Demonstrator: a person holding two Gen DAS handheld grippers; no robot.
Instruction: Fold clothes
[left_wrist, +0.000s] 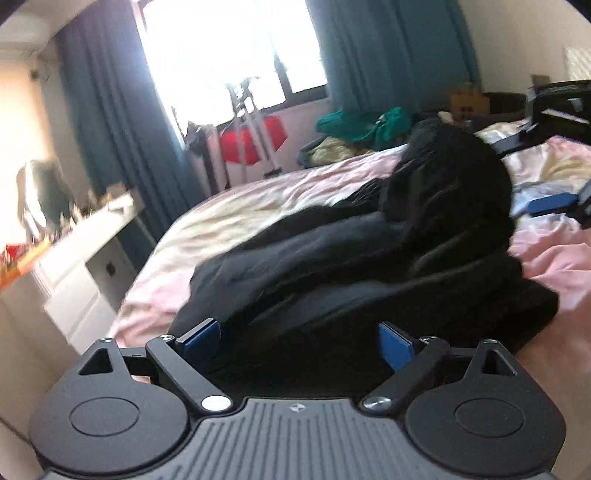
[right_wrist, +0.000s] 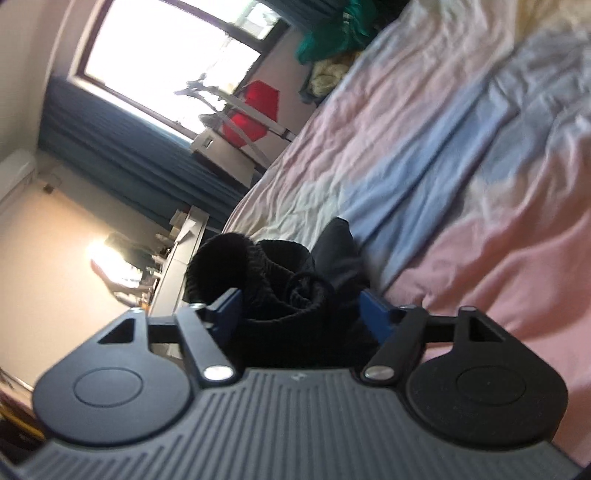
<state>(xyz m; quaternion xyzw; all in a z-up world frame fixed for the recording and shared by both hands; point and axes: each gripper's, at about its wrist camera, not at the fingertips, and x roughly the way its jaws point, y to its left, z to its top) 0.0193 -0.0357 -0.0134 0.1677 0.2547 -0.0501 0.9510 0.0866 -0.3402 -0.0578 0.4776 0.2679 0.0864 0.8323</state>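
Observation:
A black garment (left_wrist: 369, 258) lies bunched in thick folds on the bed (left_wrist: 229, 218), with a rounded hump at its far end. My left gripper (left_wrist: 299, 341) is open at the garment's near edge; the cloth lies between its blue pads (left_wrist: 201, 338) without being pinched. In the right wrist view, a black ribbed cuff (right_wrist: 280, 291) of the garment curls up between the blue pads (right_wrist: 375, 314) of my right gripper (right_wrist: 301, 312). That gripper stands open, the cloth loose in the gap. The right wrist view is tilted steeply.
The bed sheet (right_wrist: 461, 147) is pink, pale blue and cream, and wrinkled. Green and yellow clothes (left_wrist: 364, 127) pile at the far side of the bed. White drawers (left_wrist: 85, 266) stand left of it. A drying rack with a red item (left_wrist: 255, 140) stands under the window.

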